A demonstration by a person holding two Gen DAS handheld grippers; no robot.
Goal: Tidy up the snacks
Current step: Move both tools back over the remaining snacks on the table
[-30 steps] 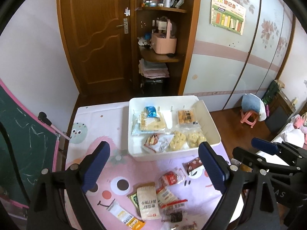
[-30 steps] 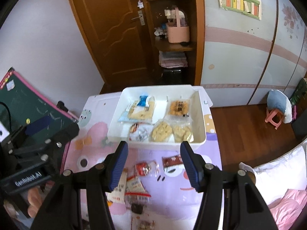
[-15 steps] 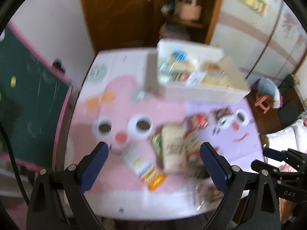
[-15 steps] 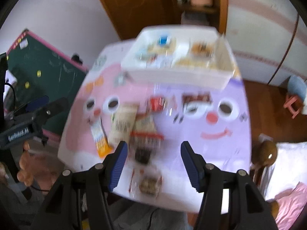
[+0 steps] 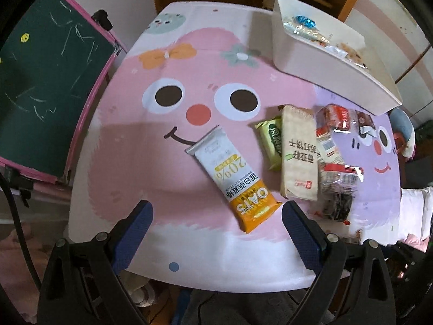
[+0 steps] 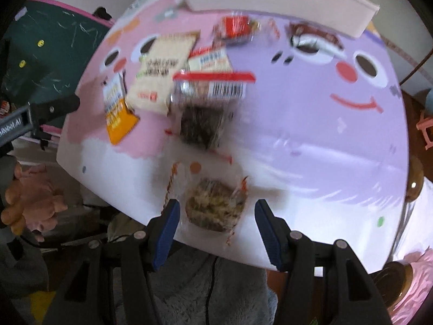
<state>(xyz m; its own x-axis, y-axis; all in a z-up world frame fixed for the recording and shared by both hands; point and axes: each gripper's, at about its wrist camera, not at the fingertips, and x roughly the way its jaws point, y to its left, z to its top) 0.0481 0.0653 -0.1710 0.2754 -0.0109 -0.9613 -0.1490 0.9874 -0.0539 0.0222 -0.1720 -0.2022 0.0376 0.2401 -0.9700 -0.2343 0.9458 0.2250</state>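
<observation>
Cartoon-face mat (image 5: 130, 162) w/ "OATS 20%" bar (image 5: 235, 178); left hand-held gripper (image 5: 216, 233) & right hand-held gripper (image 6: 216, 227) spread.

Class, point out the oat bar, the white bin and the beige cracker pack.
oat bar (image 5: 235, 172), left wrist view, middle of wrapper
white bin (image 5: 319, 66), left wrist view, near side wall
beige cracker pack (image 5: 298, 151), left wrist view, printed front

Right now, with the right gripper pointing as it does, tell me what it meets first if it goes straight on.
Most likely the clear-wrapped round cake near the table's front edge. It lies between the open fingers of the right gripper, just ahead. The view is blurred, so how high the fingers sit above it is unclear.
</observation>
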